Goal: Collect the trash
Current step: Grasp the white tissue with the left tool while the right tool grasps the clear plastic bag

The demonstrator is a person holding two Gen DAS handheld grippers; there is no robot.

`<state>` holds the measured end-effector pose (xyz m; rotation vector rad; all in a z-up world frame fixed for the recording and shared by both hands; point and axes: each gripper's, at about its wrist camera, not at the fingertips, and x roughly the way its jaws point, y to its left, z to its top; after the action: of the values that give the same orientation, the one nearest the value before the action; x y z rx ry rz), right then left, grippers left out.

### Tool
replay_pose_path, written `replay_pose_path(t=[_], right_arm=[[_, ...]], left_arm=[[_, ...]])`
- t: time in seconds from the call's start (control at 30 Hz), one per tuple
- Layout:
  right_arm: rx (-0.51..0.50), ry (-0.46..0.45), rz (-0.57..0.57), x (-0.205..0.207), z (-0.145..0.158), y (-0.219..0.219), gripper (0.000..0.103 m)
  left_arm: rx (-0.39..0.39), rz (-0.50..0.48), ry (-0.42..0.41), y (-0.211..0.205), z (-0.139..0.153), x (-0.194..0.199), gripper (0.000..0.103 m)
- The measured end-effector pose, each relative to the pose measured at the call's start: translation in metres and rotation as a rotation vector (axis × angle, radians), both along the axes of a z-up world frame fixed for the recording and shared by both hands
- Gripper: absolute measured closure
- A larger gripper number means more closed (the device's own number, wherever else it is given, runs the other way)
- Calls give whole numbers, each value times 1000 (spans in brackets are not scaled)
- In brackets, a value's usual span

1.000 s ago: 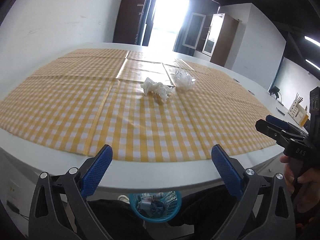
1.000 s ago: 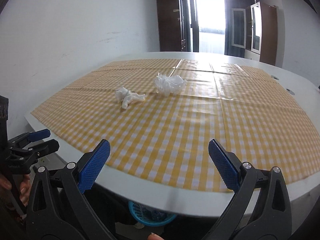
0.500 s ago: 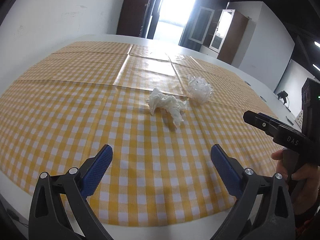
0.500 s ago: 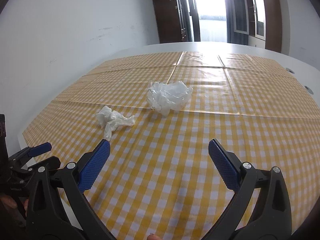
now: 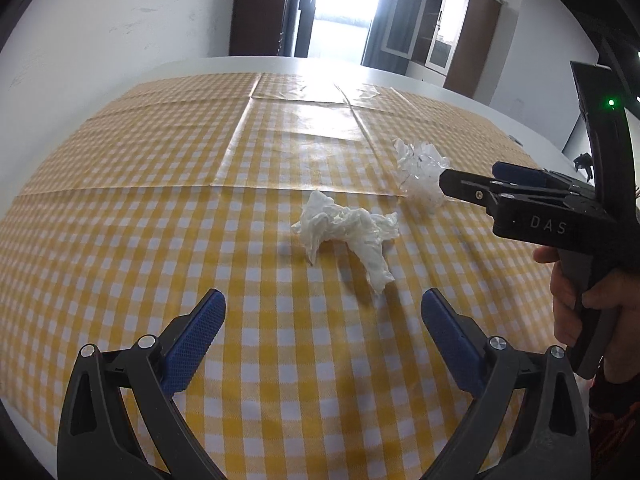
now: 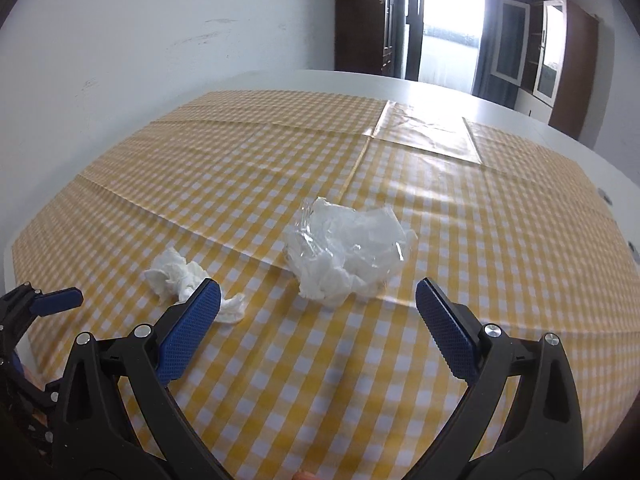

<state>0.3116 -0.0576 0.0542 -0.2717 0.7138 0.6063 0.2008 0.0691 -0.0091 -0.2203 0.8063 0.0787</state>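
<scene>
A crumpled white tissue (image 5: 348,232) lies on the yellow checked tablecloth (image 5: 160,200), just beyond my open, empty left gripper (image 5: 324,312). A crumpled clear plastic wrapper (image 6: 348,248) lies a little farther and to the right. My right gripper (image 6: 318,304) is open and empty, and the wrapper sits just ahead between its fingers. The tissue also shows in the right wrist view (image 6: 180,276), partly behind the left fingertip. The right gripper appears in the left wrist view (image 5: 472,188), next to the wrapper (image 5: 420,168).
The cloth covers a white table (image 6: 280,80) that stands by a white wall (image 6: 120,40). A dark door and a wooden cabinet (image 5: 460,36) stand at the far end of the room. The left gripper shows at the left edge of the right wrist view (image 6: 44,300).
Both grippers have moved forward from the table's near edge over the cloth, up to the tissue and the wrapper. The blue basket under the table has gone out of view.
</scene>
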Motion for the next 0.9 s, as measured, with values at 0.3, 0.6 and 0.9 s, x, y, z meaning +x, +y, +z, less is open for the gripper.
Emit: replay_pose_path(t=[0.3, 0.6, 0.9], right_arm=[[-5, 96, 48, 28, -19, 13, 47], [-1, 122, 69, 37, -28, 7, 77], [-25, 64, 65, 21, -19, 12, 86]], left_arm=[[80, -56, 70, -13, -3, 52, 7], [106, -99, 168, -20, -26, 86, 22], [55, -47, 96, -14, -9, 57, 91]])
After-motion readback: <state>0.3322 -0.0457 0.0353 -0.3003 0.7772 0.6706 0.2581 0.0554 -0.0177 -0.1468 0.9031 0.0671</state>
